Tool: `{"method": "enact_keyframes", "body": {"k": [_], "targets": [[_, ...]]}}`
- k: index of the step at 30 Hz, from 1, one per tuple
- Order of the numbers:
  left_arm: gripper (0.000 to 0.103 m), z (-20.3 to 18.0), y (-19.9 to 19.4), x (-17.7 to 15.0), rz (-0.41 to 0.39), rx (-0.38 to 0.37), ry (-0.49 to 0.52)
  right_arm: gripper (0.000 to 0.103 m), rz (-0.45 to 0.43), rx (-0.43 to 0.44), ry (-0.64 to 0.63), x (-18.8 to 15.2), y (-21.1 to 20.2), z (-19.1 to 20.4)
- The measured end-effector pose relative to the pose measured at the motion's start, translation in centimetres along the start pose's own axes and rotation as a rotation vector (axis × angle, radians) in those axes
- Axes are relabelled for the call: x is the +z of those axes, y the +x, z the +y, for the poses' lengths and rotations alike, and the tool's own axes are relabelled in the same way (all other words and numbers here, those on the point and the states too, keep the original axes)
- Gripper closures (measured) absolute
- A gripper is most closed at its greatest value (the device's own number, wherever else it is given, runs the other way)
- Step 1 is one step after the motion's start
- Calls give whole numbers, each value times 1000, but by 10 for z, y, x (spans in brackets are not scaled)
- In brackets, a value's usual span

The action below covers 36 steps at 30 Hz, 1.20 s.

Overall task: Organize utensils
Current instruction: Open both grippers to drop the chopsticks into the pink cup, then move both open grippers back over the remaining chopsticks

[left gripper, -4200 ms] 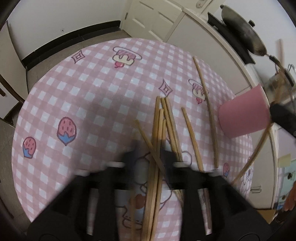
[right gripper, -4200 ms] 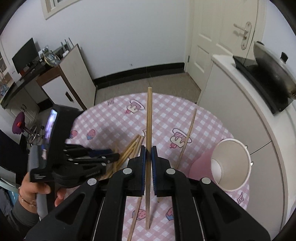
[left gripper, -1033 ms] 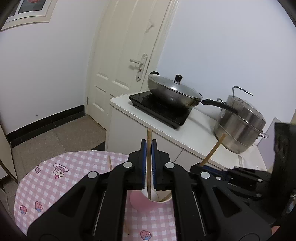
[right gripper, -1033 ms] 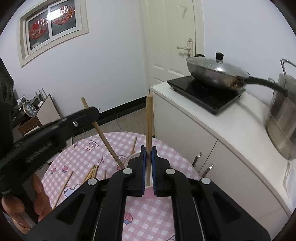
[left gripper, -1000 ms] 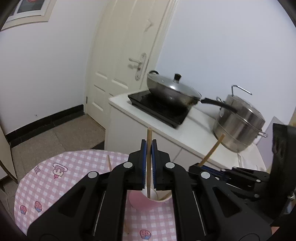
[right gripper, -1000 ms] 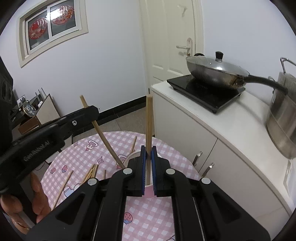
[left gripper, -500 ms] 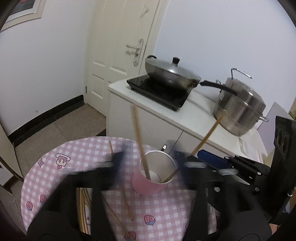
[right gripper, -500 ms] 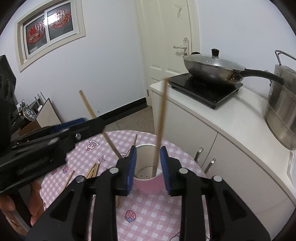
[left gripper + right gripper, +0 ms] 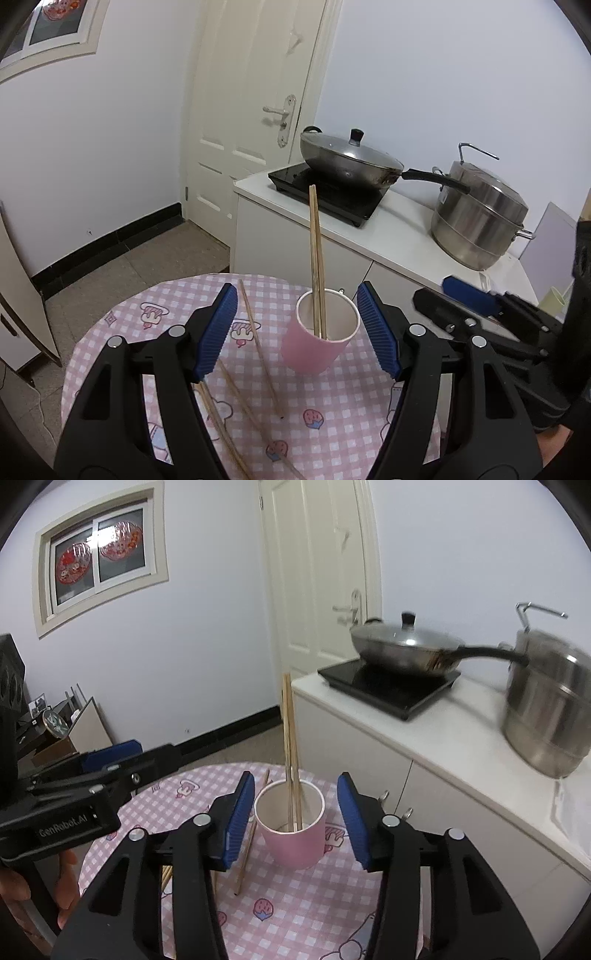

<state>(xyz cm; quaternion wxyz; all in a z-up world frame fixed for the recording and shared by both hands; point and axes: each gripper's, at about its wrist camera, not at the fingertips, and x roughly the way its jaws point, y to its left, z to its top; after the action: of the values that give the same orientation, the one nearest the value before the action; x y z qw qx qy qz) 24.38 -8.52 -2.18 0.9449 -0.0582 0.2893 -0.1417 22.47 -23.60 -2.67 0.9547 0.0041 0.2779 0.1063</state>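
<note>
left claw [image 9: 301, 330] wide apart, empty. right claw [image 9: 297, 821] jaws opening, gripping nothing. two chopsticks [image 9: 317, 266] stand in pink cup [image 9: 295, 843] on checked counter [image 9: 343, 410]; loose chopsticks [image 9: 258, 347] beside.

soft even light, fisheye warp, slight blur

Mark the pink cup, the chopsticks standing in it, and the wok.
pink cup [image 9: 308, 354]: left wrist view, outer wall below the rim.
chopsticks [image 9: 315, 254]: left wrist view, mid-shaft above the cup.
wok [image 9: 402, 648]: right wrist view, middle of the lid.
</note>
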Motion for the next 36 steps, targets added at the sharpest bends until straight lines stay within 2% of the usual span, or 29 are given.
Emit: {"method": "enact_keyframes", "body": {"k": [11,19,26,36], "targets": [[30,7,-58,-23,-97,55,24,47,-125,-50,-52,-12,-49,32],[27,38,-94,-49,-132,83,23,42,-150,-65,-90,-35,-63,53],[27,84,-103,-69,-86,122,-17,41,-87,-31,-105,-55,-48,71],[27,140,-74,-101,55,159,-79,41,18,21,-118,-80,-12,95]]}}
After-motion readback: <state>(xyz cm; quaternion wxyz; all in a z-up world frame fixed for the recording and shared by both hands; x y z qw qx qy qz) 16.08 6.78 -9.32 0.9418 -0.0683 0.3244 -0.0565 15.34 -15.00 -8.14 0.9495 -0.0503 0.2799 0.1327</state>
